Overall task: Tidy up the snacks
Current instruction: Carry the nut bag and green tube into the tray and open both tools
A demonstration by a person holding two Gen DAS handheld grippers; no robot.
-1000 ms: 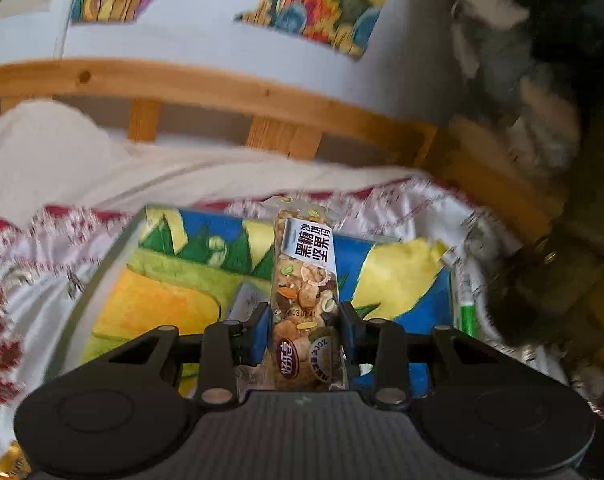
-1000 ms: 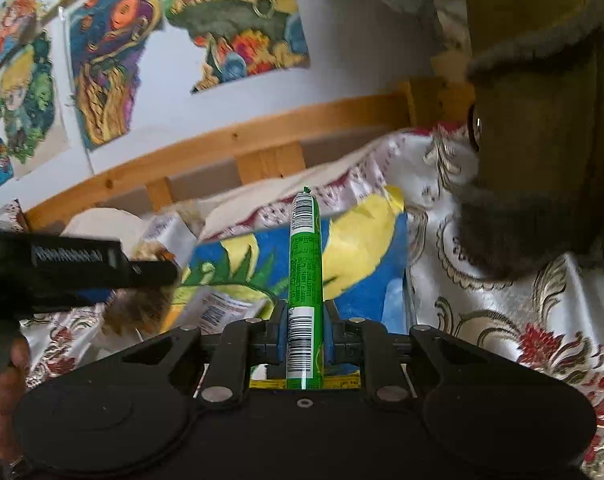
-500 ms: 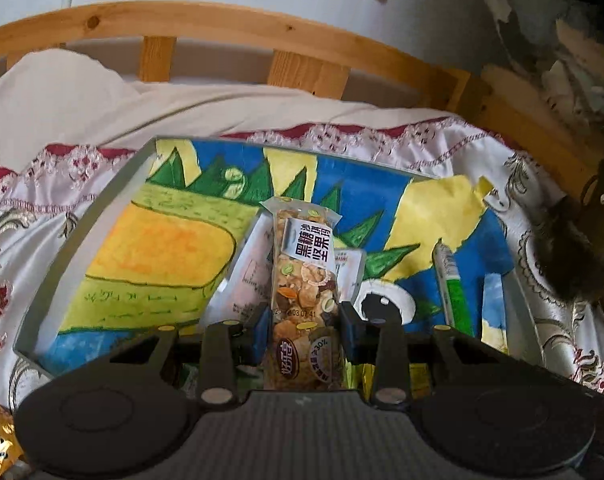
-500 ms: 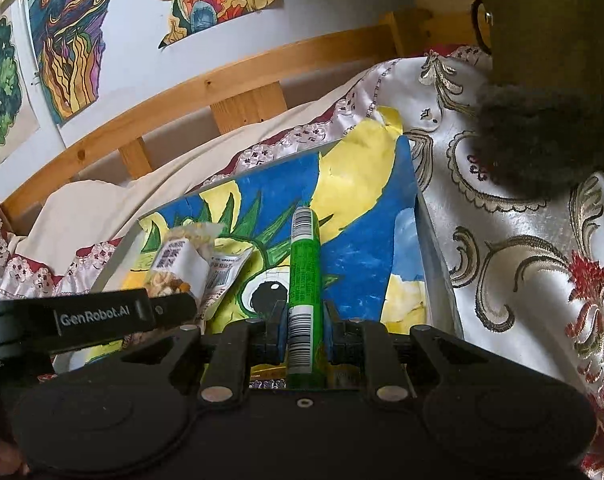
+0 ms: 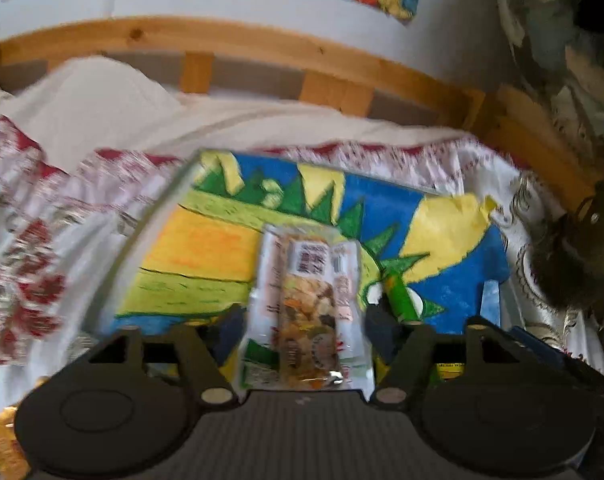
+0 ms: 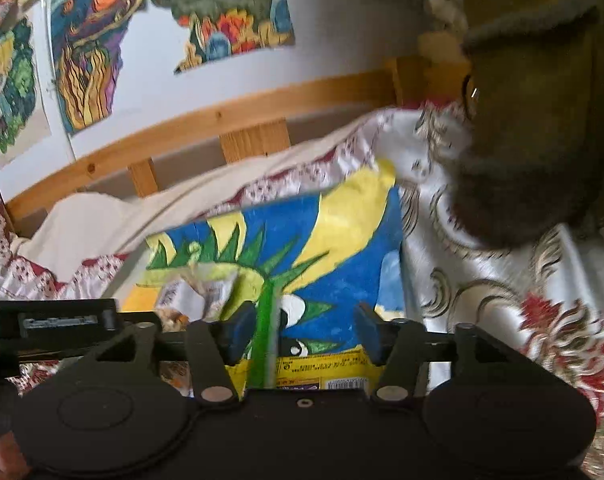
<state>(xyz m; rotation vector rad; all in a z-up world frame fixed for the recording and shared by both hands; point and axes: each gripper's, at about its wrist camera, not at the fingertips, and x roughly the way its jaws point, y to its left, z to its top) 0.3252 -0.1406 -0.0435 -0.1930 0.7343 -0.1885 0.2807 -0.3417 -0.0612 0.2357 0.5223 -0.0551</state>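
A tray (image 5: pixel 161 216) lined with a bright blue, yellow and green painting lies on the patterned cloth. My left gripper (image 5: pixel 304 326) is open over its near side; a clear nut-bar packet (image 5: pixel 308 312) lies loose between the spread fingers on white packets. My right gripper (image 6: pixel 302 332) is open too; a green snack stick (image 6: pixel 265 328) leans between its fingers, nearer the left one, touching neither that I can see. The stick's end also shows in the left wrist view (image 5: pixel 400 298). The tray shows in the right wrist view (image 6: pixel 404 280).
A yellow packet (image 6: pixel 322 366) lies in the tray's near end. A wooden bed rail (image 5: pixel 261 44) and a wall with paintings stand behind. A dark furry garment (image 6: pixel 534 140) hangs on the right. A gold wrapper (image 5: pixel 1 440) lies on the cloth at the left.
Both grippers have opened and let go of the nut bar and the green stick over the tray. Both views have tilted up and blurred with motion.
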